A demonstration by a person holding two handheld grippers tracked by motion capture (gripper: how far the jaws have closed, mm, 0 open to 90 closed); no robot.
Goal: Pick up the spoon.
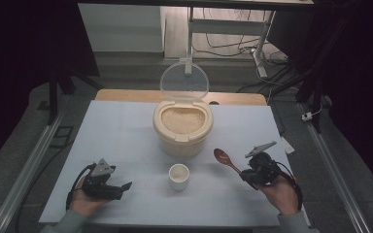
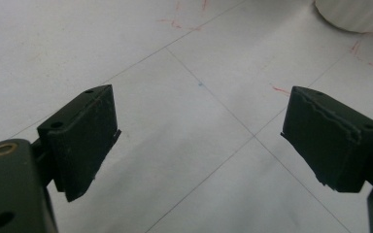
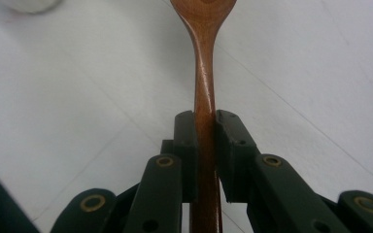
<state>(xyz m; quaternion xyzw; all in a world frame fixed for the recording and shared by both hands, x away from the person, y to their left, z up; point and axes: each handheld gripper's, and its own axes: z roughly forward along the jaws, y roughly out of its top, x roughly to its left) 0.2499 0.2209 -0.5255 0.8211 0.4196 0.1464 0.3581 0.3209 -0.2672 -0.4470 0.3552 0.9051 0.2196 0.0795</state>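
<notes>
Rice (image 1: 182, 120) fills the big cream bin (image 1: 182, 141) at the table's centre, its clear lid (image 1: 184, 81) tipped up at 12 o'clock, while a small white cup (image 1: 178, 176) stands just below it at 6 o'clock, pale grains visible inside. At 3 o'clock from the cup, the right gripper (image 1: 245, 173) has its jaws clamped on the handle of a wooden spoon (image 1: 226, 161), the bowl pointing toward the bin; in the right gripper view the pads pinch the narrow handle (image 3: 205, 121) from both sides. At 9 o'clock from the cup, the left gripper (image 1: 121, 187) rests low over the white table (image 1: 121, 126) with its fingers (image 2: 85, 141) wide apart and nothing between them.

The risks look plain. A smooth, slim handle may twist in the pinch once the spoon carries a load, spilling grains on the table. A careless swing could knock the light cup, which nothing steadies. The raised lid may also drop if the bin is jolted.
</notes>
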